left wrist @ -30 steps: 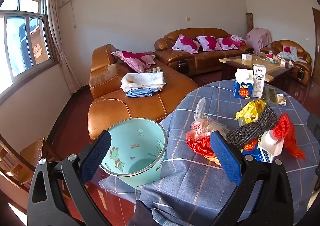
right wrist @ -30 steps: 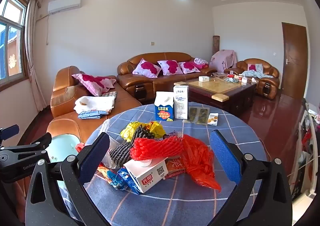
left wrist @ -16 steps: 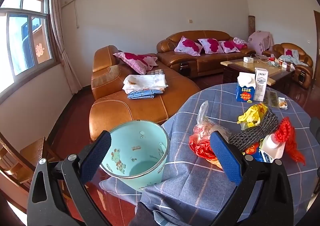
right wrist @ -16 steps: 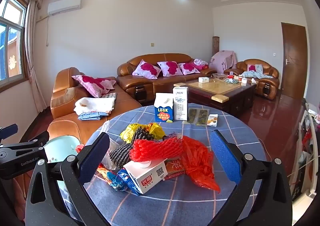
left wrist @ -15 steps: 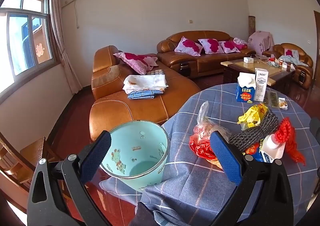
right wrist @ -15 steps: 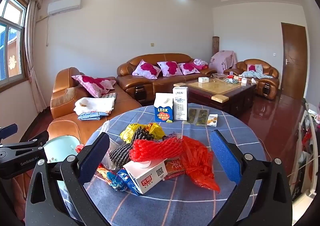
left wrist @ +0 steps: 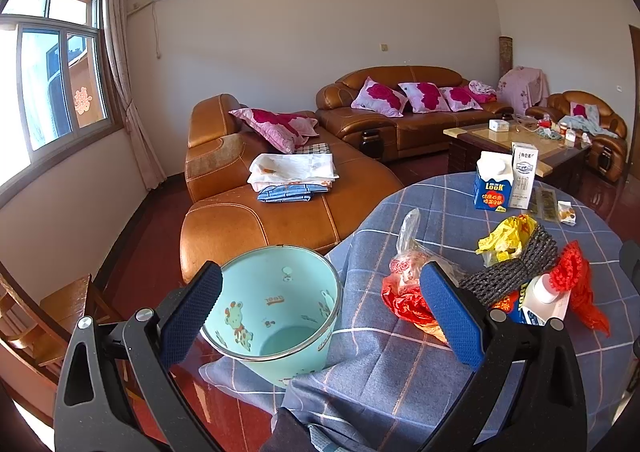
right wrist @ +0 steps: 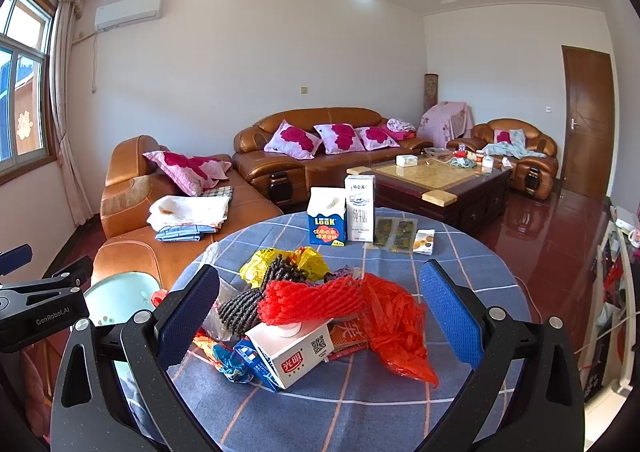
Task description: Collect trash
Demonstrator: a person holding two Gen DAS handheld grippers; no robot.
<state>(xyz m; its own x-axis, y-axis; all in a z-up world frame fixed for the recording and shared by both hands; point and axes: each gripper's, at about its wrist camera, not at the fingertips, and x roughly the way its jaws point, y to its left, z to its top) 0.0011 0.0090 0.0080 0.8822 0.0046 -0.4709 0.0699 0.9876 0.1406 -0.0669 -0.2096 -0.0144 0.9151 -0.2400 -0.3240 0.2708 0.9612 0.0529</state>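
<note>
A heap of trash lies on the round table with the blue checked cloth [right wrist: 360, 412]: red foam netting [right wrist: 320, 300], a black net [right wrist: 244, 308], a yellow bag [right wrist: 260, 264], a white carton on its side [right wrist: 292, 352] and a red-and-clear plastic bag [left wrist: 404, 292]. A mint-green bin [left wrist: 276, 312] stands at the table's left edge; its rim also shows in the right wrist view [right wrist: 116, 296]. My left gripper [left wrist: 320, 316] is open and empty, between the bin and the heap. My right gripper [right wrist: 320, 316] is open and empty, just short of the heap.
Two upright milk cartons [right wrist: 342, 216], flat packets [right wrist: 396, 232] and a small box [right wrist: 424, 242] stand at the table's far side. Brown leather sofas [right wrist: 320, 160], a coffee table [right wrist: 436, 180] and a wooden chair [left wrist: 52, 316] surround the table.
The left gripper has shifted slightly, so the bin and heap sit a little differently in its view. The right gripper has barely moved. Both stay open.
</note>
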